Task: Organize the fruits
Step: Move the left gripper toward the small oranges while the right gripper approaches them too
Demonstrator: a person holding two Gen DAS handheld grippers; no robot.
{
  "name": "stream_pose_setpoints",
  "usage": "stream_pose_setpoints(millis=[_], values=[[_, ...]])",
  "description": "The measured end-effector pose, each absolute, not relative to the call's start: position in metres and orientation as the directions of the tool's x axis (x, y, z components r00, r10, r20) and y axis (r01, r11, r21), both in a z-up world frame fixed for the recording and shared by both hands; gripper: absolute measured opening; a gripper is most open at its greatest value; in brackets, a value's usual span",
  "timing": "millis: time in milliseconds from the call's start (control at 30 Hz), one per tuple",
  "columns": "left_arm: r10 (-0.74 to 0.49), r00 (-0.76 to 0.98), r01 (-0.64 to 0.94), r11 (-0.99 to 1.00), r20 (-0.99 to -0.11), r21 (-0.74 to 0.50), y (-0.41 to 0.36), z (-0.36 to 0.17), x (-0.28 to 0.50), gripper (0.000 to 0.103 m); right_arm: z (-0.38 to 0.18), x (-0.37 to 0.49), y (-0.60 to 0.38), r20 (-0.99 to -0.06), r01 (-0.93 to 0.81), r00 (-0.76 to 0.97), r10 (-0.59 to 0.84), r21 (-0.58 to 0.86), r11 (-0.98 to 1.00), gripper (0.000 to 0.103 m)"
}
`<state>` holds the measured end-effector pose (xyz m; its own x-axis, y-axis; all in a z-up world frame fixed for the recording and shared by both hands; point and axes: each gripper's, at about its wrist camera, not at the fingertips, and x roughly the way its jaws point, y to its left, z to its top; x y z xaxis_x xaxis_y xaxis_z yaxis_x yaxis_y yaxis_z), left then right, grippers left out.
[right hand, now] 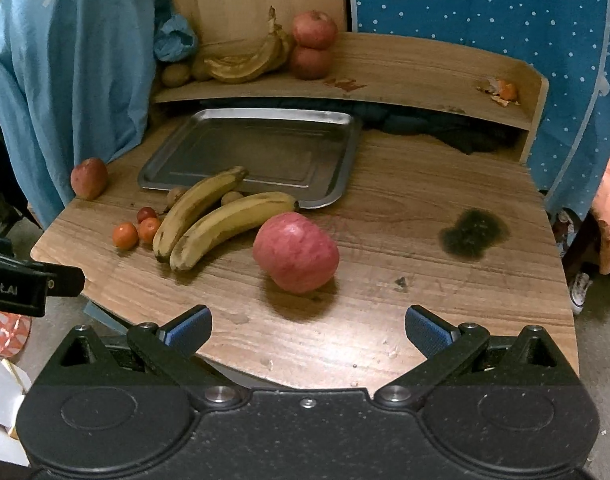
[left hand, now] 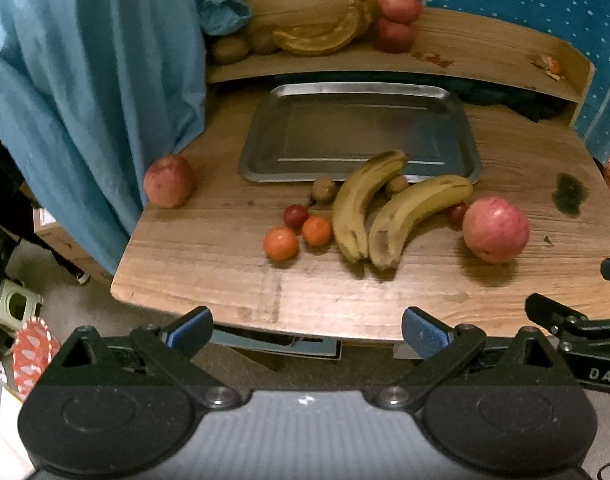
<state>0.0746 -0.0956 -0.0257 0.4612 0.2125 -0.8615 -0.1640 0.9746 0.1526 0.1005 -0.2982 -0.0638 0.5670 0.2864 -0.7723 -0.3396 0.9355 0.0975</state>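
An empty metal tray [left hand: 265,128] [right hand: 177,152] lies at the back of the wooden table [left hand: 185,256] [right hand: 425,200]. In front of it lie two bananas [left hand: 365,208] [right hand: 217,216], small orange and red fruits [left hand: 281,243] [right hand: 126,235] and two kiwis [left hand: 324,189]. A big red apple [left hand: 496,229] [right hand: 296,252] sits to their right, a second apple [left hand: 168,181] [right hand: 89,178] at the left edge. My left gripper [left hand: 307,330] hangs open before the table's front edge. My right gripper [right hand: 308,330] is open, just short of the big apple.
A raised shelf [left hand: 485,52] [right hand: 405,72] behind the tray carries old bananas [right hand: 245,64], two stacked apples [right hand: 313,46], kiwis and orange peel [right hand: 501,90]. Blue cloth [left hand: 85,100] hangs on the left. A dark stain [right hand: 473,234] marks the table's right side.
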Motion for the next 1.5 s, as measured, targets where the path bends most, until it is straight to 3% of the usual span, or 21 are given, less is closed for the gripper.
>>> stream_pose_setpoints(millis=[500, 800, 1133, 1500], values=[[0.172, 0.393, -0.018, 0.984, -0.903, 0.179, -0.034, -0.057, 0.133, 0.103, -0.066, 0.135, -0.227, -0.743, -0.417, 0.583, 0.327, 0.072, 0.906, 0.102], [0.060, 0.376, 0.180, 0.974, -0.925, 0.136, 0.012, -0.083, 0.155, 0.103, -0.079, 0.156, -0.141, -0.800, -0.588, 0.541, 0.261, -0.137, 0.797, 0.102], [0.002, 0.356, 0.275, 0.955, -0.934, 0.107, 0.026, -0.099, 0.167, 0.102, -0.086, 0.171, -0.101, -0.832, -0.739, 0.476, 0.284, -0.203, 0.643, 0.102], [-0.016, 0.347, 0.245, 0.967, -0.938, 0.074, 0.026, -0.105, 0.178, 0.098, -0.090, 0.180, -0.082, -0.834, -0.897, 0.401, 0.378, -0.274, 0.348, 0.080]])
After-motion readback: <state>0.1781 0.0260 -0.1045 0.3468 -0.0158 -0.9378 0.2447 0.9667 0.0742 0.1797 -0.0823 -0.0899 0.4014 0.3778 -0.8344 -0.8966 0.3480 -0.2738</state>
